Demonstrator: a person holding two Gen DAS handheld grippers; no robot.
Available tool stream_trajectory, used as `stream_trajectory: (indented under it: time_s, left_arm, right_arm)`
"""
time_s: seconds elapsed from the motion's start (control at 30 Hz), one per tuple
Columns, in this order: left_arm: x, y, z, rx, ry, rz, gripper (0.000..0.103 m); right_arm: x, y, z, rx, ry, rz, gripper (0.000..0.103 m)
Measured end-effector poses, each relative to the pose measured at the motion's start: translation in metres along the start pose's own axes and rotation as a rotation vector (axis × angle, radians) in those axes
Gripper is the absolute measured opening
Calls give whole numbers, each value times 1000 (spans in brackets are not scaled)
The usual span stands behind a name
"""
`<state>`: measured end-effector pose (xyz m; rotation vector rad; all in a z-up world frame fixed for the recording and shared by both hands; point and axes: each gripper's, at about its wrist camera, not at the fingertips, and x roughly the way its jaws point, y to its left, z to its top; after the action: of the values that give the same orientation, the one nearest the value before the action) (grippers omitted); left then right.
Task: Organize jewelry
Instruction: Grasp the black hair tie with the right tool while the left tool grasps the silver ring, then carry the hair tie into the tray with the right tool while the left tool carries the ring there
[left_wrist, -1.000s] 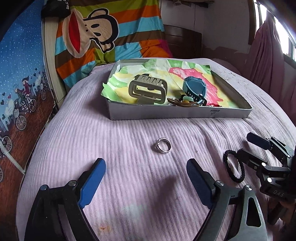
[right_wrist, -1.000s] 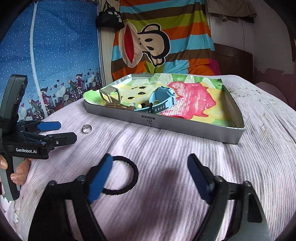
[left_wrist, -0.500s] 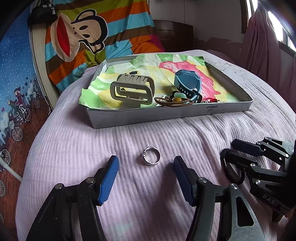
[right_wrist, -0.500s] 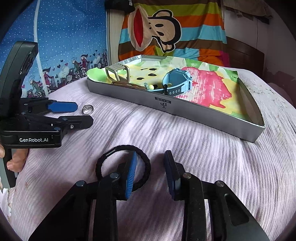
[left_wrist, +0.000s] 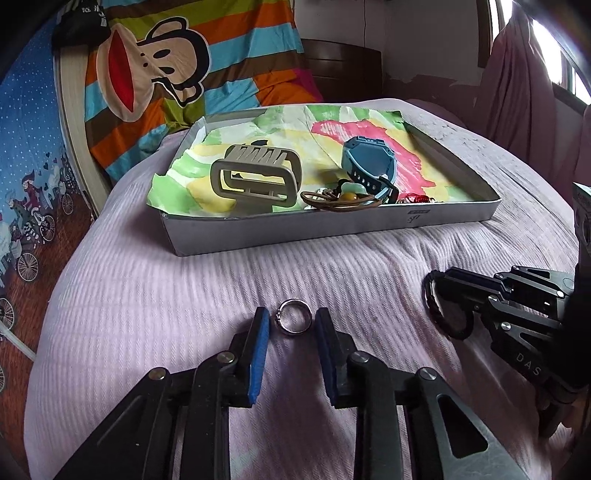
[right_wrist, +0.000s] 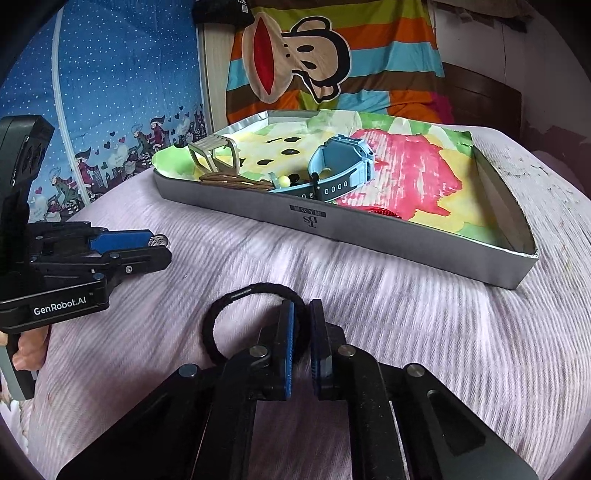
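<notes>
Your left gripper brackets the silver ring on the bedspread, pads not quite touching; your right gripper pinches the black hair tie. Tray at twelve o'clock.

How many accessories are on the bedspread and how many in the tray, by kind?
Silver metal ring on the bedspread: 1
Black elastic hair tie on the bedspread: 1
Grey plastic hair claw in the tray: 1
Blue wristwatch in the tray: 1
Brown loop bracelet in the tray: 1
Total clearly countable: 5
</notes>
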<state>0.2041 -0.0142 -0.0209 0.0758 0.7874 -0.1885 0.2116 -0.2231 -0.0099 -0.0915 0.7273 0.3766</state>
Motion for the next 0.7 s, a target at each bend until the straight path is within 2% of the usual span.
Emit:
stream_trajectory:
  time_s: [0.43, 0.7]
  left_arm:
    - [-2, -3, -4, 2, -23, -2, 20]
    - [-12, -2, 0, -34, -72, -80, 20]
  right_arm:
    - [0, 1, -5, 4, -20, -9, 7]
    - [-7, -4, -6, 27, -62, 20, 5]
